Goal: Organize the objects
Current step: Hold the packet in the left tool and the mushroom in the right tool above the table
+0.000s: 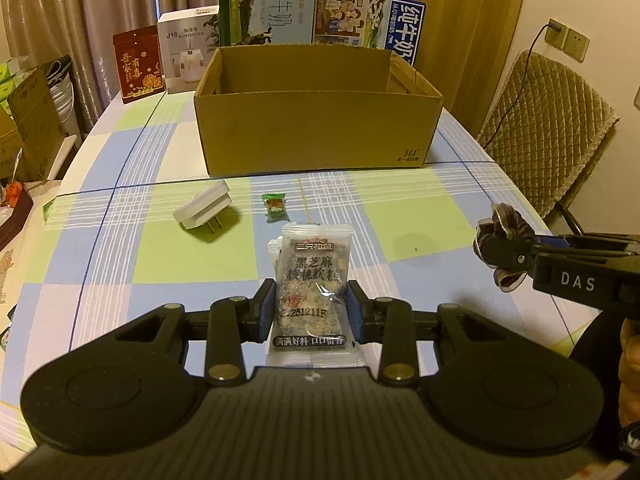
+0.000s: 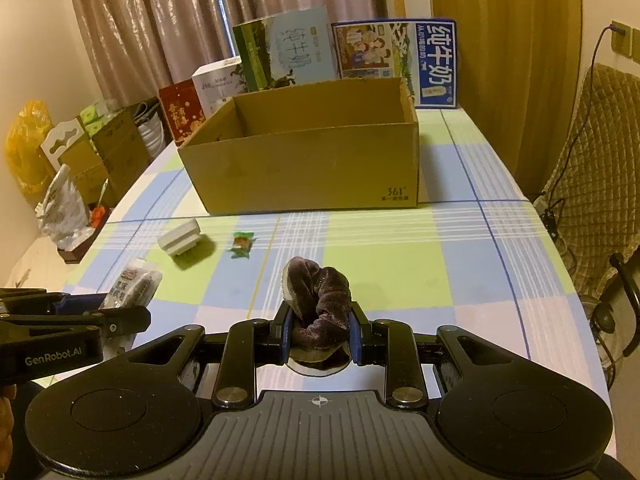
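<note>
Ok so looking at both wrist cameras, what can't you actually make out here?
- Floor of the cardboard box: hidden in both views by its near wall.
- Bottom of the snack packet: covered by the left gripper body, left wrist view.
- Underside of the purple scrunchie: hidden between the right gripper fingers, right wrist view.
- Green candy label: too small to read.
- White plug adapter prongs: hidden in the right wrist view.
</note>
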The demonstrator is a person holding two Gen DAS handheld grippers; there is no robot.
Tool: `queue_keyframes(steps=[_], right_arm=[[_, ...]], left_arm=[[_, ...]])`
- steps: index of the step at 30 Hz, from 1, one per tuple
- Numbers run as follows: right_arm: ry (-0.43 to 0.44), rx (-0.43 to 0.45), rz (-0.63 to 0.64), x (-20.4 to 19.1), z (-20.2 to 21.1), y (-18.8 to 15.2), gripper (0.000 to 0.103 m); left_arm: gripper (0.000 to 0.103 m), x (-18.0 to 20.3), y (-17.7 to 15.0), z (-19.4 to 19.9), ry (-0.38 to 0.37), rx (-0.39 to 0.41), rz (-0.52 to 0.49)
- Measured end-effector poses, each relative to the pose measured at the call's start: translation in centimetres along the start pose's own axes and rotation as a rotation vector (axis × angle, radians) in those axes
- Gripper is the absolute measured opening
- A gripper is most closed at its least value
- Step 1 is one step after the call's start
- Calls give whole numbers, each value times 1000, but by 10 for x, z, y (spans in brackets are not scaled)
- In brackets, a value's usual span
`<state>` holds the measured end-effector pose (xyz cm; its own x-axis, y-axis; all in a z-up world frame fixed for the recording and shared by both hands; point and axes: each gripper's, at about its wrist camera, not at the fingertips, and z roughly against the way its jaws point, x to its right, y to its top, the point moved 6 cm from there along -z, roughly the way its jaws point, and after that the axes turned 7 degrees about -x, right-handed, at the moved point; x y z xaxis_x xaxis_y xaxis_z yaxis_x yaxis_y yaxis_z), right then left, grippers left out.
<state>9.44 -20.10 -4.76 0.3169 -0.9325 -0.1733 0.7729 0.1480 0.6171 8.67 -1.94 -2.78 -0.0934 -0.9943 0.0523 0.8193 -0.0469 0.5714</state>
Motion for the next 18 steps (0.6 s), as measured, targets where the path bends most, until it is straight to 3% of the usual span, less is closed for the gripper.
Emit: queue_keyframes(steps=[18], right_arm=[[-2,9,-2,4,6,1,25]], left_arm=[[31,1,1,3,-2,8,-2]])
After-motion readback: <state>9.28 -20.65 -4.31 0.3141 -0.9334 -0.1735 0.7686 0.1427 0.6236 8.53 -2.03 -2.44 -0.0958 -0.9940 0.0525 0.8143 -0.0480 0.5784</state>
